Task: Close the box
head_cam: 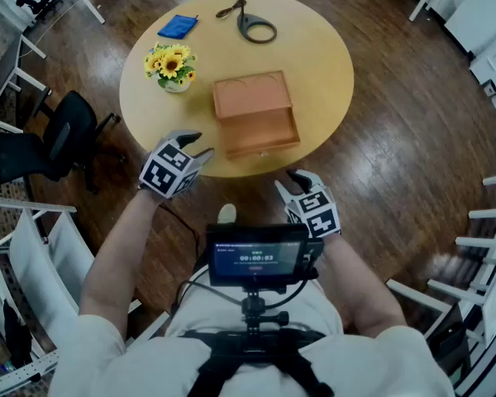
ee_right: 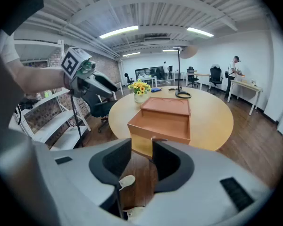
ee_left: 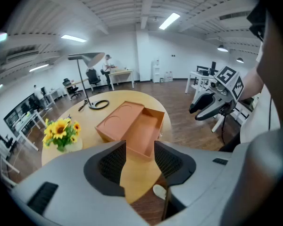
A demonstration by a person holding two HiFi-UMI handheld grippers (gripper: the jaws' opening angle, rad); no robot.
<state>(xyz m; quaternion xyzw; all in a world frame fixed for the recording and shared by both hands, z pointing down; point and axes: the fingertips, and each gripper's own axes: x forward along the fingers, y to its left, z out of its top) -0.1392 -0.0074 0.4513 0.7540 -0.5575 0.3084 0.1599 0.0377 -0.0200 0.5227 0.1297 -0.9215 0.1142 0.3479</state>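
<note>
An orange-brown box (head_cam: 251, 96) lies near the middle of the round wooden table (head_cam: 322, 64), its shallow drawer (head_cam: 260, 133) pulled out toward me. The same box shows in the left gripper view (ee_left: 119, 121) and the right gripper view (ee_right: 166, 108). My left gripper (head_cam: 200, 145) hovers off the table's near-left edge, open with nothing between its pads (ee_left: 114, 163). My right gripper (head_cam: 288, 182) hangs below the table's near edge, a little right of the drawer front. It is open and empty too (ee_right: 141, 150). Neither gripper touches the box.
A vase of sunflowers (head_cam: 172, 66) stands left of the box. A blue cloth (head_cam: 178, 26) and a lamp's black ring base (head_cam: 257, 30) lie at the far side. A black office chair (head_cam: 62, 135) sits left of the table. White racks (head_cam: 488, 255) stand at the right.
</note>
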